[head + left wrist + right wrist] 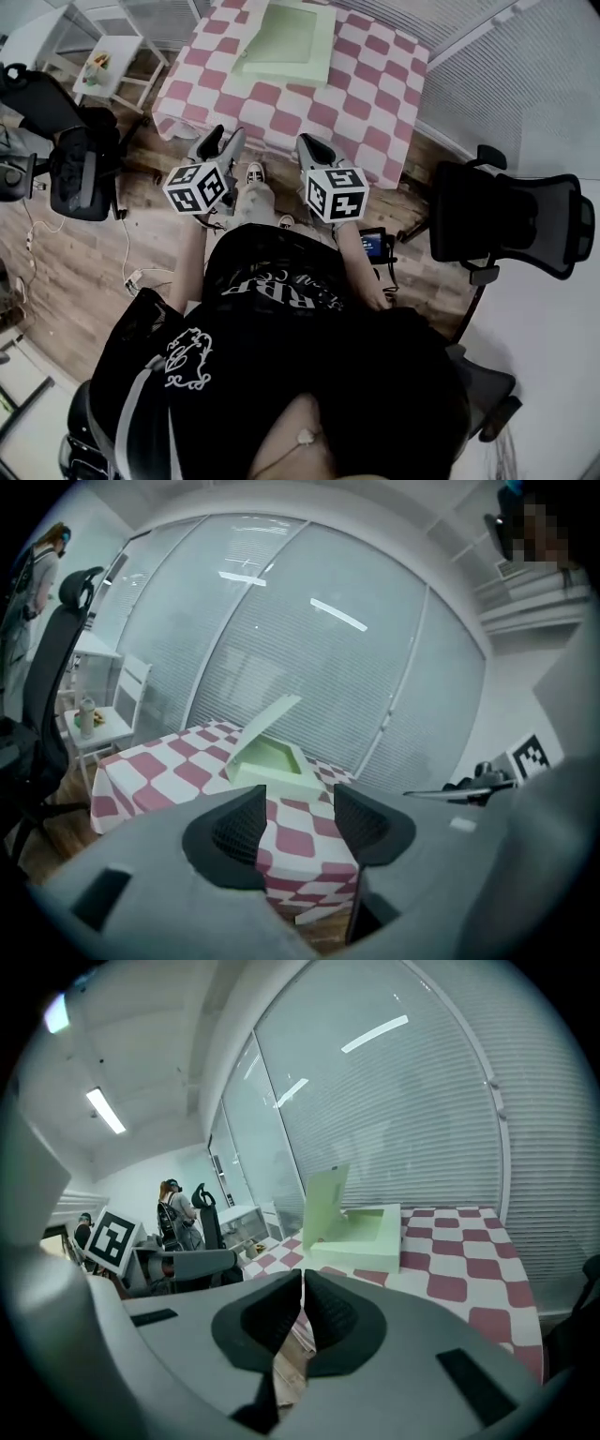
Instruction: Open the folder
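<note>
Folder (289, 42), lid up, cut off at frame top, on checked surface (375, 89); left tool (223, 141) spread w/ nothing btwn; right tool (316, 148) pressed together.

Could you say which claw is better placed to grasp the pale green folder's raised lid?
Probably the left claw: open, the right claw shut; both hang short of the pale green folder.

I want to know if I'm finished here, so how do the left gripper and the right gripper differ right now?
The left gripper has its jaws apart, while the right gripper has its jaws shut together. In the head view the left gripper sits nearer the left corner of the checked table, the right gripper further along that near edge. Both are empty and held short of the table, clear of the green folder, which lies open.
</note>
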The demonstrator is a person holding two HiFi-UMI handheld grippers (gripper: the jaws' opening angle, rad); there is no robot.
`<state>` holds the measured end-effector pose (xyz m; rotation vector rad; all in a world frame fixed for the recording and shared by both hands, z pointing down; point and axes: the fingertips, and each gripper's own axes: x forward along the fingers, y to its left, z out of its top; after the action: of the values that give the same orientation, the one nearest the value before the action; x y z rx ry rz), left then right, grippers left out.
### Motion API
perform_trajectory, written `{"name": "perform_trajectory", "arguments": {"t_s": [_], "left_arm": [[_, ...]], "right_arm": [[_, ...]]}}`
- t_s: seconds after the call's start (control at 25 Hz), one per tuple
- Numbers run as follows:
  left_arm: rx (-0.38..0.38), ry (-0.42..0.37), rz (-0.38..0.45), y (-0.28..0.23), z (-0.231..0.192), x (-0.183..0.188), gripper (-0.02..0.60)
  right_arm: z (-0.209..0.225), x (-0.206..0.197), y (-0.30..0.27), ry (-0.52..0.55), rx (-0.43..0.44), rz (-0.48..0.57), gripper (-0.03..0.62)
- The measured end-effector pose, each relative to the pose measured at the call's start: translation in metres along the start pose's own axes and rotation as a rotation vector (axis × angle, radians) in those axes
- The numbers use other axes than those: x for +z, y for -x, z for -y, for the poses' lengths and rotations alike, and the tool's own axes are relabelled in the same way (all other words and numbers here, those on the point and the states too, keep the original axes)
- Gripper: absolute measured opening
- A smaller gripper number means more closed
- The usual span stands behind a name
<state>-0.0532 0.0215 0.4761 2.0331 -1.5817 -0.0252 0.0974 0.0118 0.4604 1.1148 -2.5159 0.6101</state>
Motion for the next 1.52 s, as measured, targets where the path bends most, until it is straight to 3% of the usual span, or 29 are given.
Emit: {"name": "perform_trajectory", "arguments": {"t_s": [0.12, 0.36, 0.72, 1.16, 1.52], "left_arm": [[-0.040, -0.062, 0.000, 0.022, 0.040, -0.009, 0.233], [-0.075, -0.083, 0.014, 0.054, 0.071, -0.012, 0.230], [-0.106, -0.112, 0.000, 0.086, 0.067, -0.019, 0.219], [-0.186, -0.152, -0.067, 0.139, 0.051, -0.032, 0.218], [-0.260, -0.148, -0.058, 0.153, 0.056, -0.033, 0.218]], "right_arm": [[-0.006, -0.006, 0.024, -0.038, 0.011, 0.044, 0.014], [-0.021, -0.011, 0.048, -0.041, 0.052, 0.068, 0.014], [-0.057, -0.023, 0.053, 0.029, 0.045, 0.075, 0.014], [-0.132, -0.050, 0.047, 0.023, 0.037, 0.046, 0.014], [-0.149, -0.057, 0.056, 0.030, -0.002, 0.040, 0.014]]}}
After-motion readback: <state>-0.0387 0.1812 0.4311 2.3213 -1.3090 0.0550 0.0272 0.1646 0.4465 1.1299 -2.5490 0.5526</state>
